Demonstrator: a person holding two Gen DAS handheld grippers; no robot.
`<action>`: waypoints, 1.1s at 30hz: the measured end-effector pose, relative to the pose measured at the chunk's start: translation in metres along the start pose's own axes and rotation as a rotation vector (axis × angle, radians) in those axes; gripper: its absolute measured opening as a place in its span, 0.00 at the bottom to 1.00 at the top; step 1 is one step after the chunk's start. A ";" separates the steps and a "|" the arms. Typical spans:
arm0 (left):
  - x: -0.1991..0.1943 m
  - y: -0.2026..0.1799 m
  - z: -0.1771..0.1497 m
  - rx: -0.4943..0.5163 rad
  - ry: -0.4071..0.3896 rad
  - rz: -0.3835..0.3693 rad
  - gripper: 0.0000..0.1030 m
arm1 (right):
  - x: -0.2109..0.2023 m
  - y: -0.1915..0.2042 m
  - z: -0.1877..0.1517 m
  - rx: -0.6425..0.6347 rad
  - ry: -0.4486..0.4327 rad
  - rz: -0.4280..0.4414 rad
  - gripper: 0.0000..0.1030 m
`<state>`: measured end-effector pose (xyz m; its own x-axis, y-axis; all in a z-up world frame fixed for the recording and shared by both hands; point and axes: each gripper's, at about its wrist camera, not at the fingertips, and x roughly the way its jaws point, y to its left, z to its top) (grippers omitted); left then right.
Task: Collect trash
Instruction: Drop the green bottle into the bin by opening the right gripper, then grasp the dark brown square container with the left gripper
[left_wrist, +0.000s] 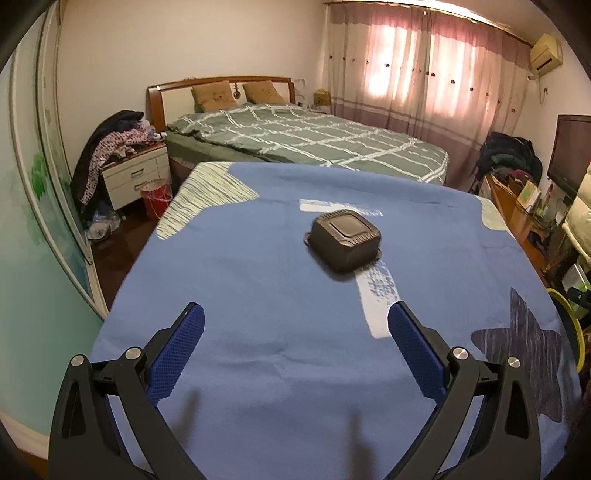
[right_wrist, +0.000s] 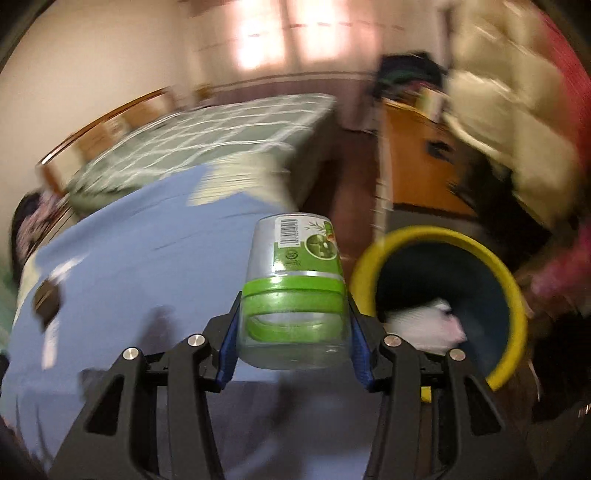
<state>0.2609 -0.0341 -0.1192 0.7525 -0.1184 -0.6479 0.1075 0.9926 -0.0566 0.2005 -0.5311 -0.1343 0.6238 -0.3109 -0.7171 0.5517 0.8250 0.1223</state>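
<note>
My right gripper (right_wrist: 294, 317) is shut on a clear plastic jar (right_wrist: 293, 258) with a green lid band and green label, lifted off the blue cloth. The jar hangs just left of a yellow-rimmed bin (right_wrist: 515, 295), which holds white crumpled trash (right_wrist: 424, 325). The right wrist view is blurred by motion. My left gripper (left_wrist: 295, 308) is open above the blue tablecloth (left_wrist: 240, 295) with nothing between its blue pads. Ahead of it, a dark square lidded container (left_wrist: 345, 240) rests on the cloth. It also shows at the left as the dark container (right_wrist: 46, 299).
A bed (left_wrist: 314, 140) with a green checked cover stands behind the table. A nightstand (left_wrist: 136, 177) piled with clothes and a red bucket (left_wrist: 157, 197) are at the left. A wooden cabinet (right_wrist: 417, 158) stands right of the bin. The bin's yellow rim (left_wrist: 574, 332) shows past the table's right edge.
</note>
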 end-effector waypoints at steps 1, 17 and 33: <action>0.000 -0.003 0.000 0.006 0.007 -0.001 0.95 | 0.005 -0.017 0.002 0.036 0.005 -0.038 0.46; 0.060 -0.050 0.040 0.084 0.152 -0.044 0.95 | 0.020 -0.050 -0.002 0.120 0.002 -0.133 0.70; 0.153 -0.047 0.080 0.044 0.214 0.010 0.73 | 0.020 -0.044 -0.001 0.104 0.005 -0.086 0.70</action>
<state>0.4224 -0.1011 -0.1547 0.5989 -0.0955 -0.7951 0.1329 0.9909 -0.0189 0.1884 -0.5731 -0.1550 0.5693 -0.3758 -0.7312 0.6575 0.7421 0.1305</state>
